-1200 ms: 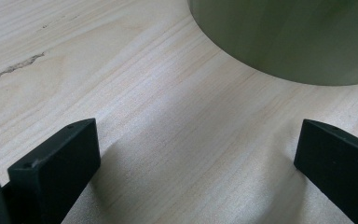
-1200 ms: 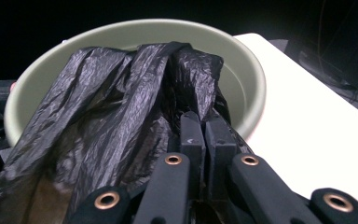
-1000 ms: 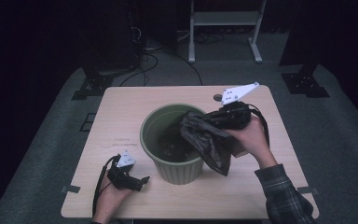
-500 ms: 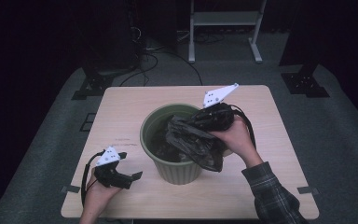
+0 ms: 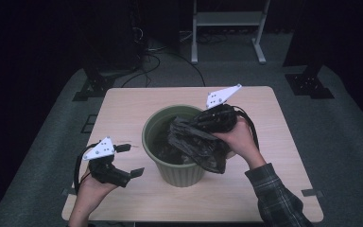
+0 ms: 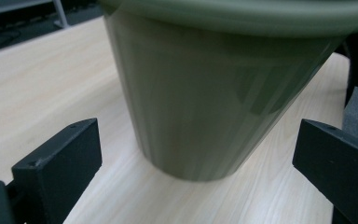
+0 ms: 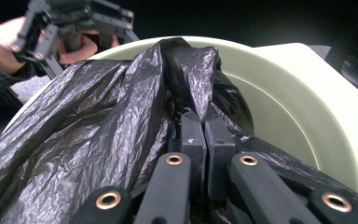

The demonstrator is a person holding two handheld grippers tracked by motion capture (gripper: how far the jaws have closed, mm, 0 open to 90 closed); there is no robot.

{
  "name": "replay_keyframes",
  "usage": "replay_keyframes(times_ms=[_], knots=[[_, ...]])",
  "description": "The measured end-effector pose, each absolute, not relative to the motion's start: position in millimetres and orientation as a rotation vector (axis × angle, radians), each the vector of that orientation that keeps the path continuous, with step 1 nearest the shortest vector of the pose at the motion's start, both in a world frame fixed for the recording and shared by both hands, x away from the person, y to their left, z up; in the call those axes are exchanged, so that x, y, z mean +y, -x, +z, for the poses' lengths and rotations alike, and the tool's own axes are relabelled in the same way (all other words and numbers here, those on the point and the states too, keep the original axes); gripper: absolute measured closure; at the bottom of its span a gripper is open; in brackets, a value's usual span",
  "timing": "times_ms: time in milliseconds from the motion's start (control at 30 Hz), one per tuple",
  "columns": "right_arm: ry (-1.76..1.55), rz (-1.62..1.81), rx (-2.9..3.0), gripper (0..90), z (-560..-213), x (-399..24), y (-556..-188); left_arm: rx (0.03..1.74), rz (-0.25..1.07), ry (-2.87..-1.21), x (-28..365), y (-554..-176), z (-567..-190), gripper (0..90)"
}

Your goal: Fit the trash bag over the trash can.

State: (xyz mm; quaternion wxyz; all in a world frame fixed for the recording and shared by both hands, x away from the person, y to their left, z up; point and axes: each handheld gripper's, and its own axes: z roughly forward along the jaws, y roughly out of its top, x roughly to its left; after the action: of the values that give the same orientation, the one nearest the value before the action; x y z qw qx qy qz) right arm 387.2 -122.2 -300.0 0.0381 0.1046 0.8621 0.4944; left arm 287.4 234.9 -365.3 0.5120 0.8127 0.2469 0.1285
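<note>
A ribbed green bin (image 5: 176,173) stands mid-table. A crumpled black plastic bag (image 5: 196,146) hangs over its right rim, partly inside. My right gripper (image 5: 191,130) reaches in from the right and is shut on the bag's upper edge. In the right gripper view the two jaws (image 7: 204,135) press together on the bag (image 7: 98,130) above the bin's pale inner wall (image 7: 298,116). My left gripper (image 5: 131,160) is held to the left of the bin, open and empty. In the left gripper view its jaws (image 6: 196,158) stand wide, with the bin's outer wall (image 6: 205,107) between them but farther off.
The light wooden table (image 5: 264,109) has bare room around the bin. Dark carpet, cables and a white metal stand (image 5: 227,21) lie beyond the far edge. The left hand and its gripper (image 7: 74,23) show far off in the right gripper view.
My left gripper has risen off the table at the bin's left. The right gripper carried the bag a little leftward over the bin, then held still.
</note>
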Motion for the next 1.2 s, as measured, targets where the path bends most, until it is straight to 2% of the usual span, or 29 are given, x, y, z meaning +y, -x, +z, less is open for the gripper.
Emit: replay_keyframes(times_ms=[300,400,633,767,900,1200], knots=[[-0.317,1.515,2.649,88.5,-299.7,-123.3,-386.7,0.492,0.333,-1.920,224.5,-283.5,-326.1,9.7],[-0.316,1.517,2.650,88.5,-299.5,-123.9,-386.7,0.455,0.331,-1.911,222.4,-284.3,-312.6,20.3],[-0.311,1.519,2.650,88.5,-299.4,-124.0,-386.8,0.387,0.338,-1.917,207.5,-296.3,-289.4,33.0],[-0.307,1.523,2.653,88.5,-299.8,-123.8,-386.7,0.372,0.350,-1.930,193.9,-307.4,-285.3,31.0],[-0.295,1.536,2.654,88.5,-299.5,-123.1,-386.3,0.355,0.373,-1.944,180.8,-318.4,-283.9,25.1],[-0.277,1.562,2.658,88.5,-299.6,-122.5,-385.5,0.329,0.354,-2.010,154.7,-339.4,-290.1,23.8]])
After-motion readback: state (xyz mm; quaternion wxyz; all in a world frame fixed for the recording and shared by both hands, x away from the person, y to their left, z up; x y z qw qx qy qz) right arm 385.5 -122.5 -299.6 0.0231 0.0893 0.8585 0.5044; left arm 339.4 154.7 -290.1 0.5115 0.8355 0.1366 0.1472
